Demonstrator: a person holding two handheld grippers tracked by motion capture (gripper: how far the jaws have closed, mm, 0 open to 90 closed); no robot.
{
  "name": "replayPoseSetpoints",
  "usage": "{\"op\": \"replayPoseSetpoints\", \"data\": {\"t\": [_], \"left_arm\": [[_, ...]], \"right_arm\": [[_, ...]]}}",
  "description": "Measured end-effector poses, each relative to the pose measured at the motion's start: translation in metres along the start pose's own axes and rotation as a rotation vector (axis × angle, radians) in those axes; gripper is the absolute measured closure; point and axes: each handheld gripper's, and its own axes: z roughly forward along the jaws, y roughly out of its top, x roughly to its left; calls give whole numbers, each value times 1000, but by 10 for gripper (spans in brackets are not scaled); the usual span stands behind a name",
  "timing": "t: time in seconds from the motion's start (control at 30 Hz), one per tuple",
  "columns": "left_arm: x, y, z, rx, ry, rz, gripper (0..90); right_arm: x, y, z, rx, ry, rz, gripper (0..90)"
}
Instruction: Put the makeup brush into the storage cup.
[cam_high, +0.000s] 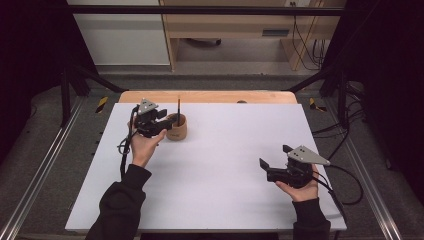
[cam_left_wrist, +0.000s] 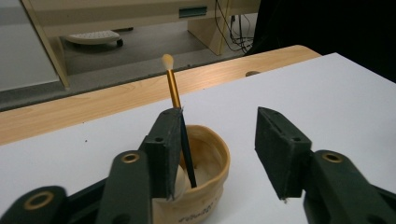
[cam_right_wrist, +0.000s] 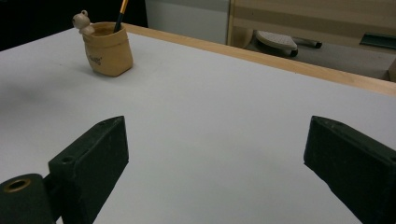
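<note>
Your left gripper (cam_high: 161, 121) sits at the far left of the white-topped desk (cam_high: 220, 170), its jaws released and spread beside a small tan holder (cam_high: 176, 127) shaped like a fabric pouch. In the left gripper view the holder (cam_left_wrist: 205, 186) lies low between the jaws, nearer the left one, and a makeup brush (cam_left_wrist: 173, 91) stands in it: dark handle, gold ferrule, pale bristle tip pointing up past the desk's wooden far edge (cam_left_wrist: 140, 93). The left jaw stands right against the brush handle, though whether they touch cannot be told. Your right gripper (cam_high: 274, 162) rests well apart at the near right of the desk, held in your right hand (cam_high: 300, 187), jaws released and wide over bare white surface. From the right gripper view the holder (cam_right_wrist: 108, 50) stands far off at upper left, a small bear-like figure (cam_right_wrist: 83, 22) perched on its rim, the brush handle (cam_right_wrist: 122, 11) rising from it.
</note>
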Motion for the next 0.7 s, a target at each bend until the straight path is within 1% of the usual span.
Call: {"op": "replayPoseSetpoints", "data": {"t": [0.03, 0.27, 0.3, 0.33, 0.37, 0.43, 0.47, 0.5, 0.53, 0.7], "left_arm": [[-3, -2, -8, -10, -5, 5, 446], [-13, -16, -35, -52, -24, 20, 358], [-14, -18, -39, -60, -25, 19, 348], [-14, -18, -39, -60, -25, 19, 336], [-16, -23, -47, -73, -30, 15, 322], [-18, -28, -55, -85, -35, 16, 301], [-19, -31, -59, -87, -35, 19, 291], [-19, -31, -59, -87, -35, 19, 279], [-20, -38, -66, -92, -33, 16, 266], [-21, -52, -78, -87, -14, 8, 214]], "right_arm": [[-1, 0, -1, -5, -2, -3, 68], [-1, 1, -2, -13, 0, 5, 62], [0, 1, -2, -13, 1, 7, 61], [0, 1, -2, -14, 2, 10, 59], [0, 1, -2, -14, 1, 10, 57], [0, 1, -2, -14, 3, 11, 53], [1, 1, -2, -16, 3, 16, 50], [1, 1, -2, -16, 4, 16, 48], [1, 0, -3, -16, 2, 13, 45], [1, 0, -4, -23, -4, 13, 33]]}}
